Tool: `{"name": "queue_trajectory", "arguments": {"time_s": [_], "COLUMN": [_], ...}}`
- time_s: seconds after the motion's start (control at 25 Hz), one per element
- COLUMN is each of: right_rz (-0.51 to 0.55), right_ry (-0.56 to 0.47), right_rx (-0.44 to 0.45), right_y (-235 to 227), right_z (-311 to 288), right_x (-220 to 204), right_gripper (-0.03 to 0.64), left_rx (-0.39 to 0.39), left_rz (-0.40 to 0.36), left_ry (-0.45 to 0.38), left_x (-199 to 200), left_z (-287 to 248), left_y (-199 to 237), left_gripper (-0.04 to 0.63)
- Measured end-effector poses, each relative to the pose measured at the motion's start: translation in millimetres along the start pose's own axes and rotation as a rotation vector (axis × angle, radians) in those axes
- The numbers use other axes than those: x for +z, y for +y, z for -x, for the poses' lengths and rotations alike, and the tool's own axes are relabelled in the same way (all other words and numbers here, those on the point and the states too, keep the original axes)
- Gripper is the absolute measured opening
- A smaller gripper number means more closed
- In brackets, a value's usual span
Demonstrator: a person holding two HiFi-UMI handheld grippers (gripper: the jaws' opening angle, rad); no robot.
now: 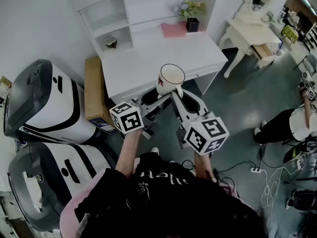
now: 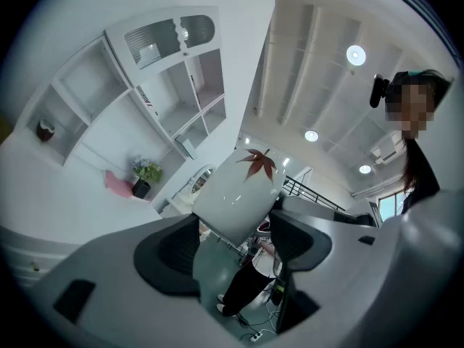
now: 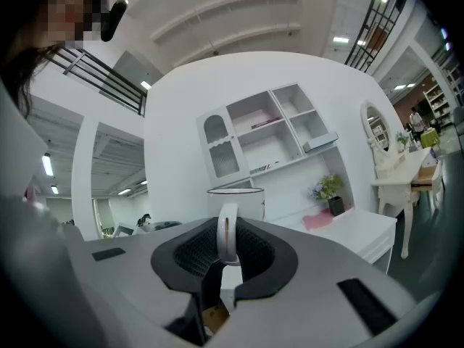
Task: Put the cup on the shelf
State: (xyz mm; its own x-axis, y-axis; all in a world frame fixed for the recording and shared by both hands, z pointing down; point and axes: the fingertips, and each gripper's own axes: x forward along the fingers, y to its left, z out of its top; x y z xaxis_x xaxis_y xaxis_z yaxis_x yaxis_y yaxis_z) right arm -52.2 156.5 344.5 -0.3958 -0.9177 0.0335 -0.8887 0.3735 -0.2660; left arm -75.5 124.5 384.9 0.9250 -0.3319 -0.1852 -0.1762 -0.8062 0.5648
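Behind right hand-held gripper point(image 3: 225, 249), half-hidden cup point(image 3: 243, 203)

A white desk point(image 1: 148, 66) carries a white shelf unit point(image 1: 106, 20) along its back edge. At the desk's back right corner lies a pink folded cloth point(image 1: 173, 30), with a black pot of flowers point(image 1: 192, 24) just beside it. A small dark object point(image 1: 111, 42), too small to identify, sits in the shelf unit's lower left cubby. On the grey floor point(image 1: 237, 103), a cardboard box point(image 1: 93, 88) stands against the desk's left side.

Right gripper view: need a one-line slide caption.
Right gripper shut on the handle of the white cup, which is upright, facing the white shelf unit and desk.
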Motion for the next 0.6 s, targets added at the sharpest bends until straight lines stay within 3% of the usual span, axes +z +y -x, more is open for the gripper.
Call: {"name": "queue_trajectory", "arguments": {"time_s": [0.6], "right_rz": [0.012], "right_ry": [0.013], "right_rx": [-0.029], "right_y": [-6.5], "right_z": [-50.9], "right_x": [-6.9], "right_gripper": [0.084], "left_rx": [-0.028], "left_rz": [0.023], "left_ry": [0.023], "left_x": [19.7], "left_z": [-1.2], "left_y": [47.5], "left_gripper": [0.310]}}
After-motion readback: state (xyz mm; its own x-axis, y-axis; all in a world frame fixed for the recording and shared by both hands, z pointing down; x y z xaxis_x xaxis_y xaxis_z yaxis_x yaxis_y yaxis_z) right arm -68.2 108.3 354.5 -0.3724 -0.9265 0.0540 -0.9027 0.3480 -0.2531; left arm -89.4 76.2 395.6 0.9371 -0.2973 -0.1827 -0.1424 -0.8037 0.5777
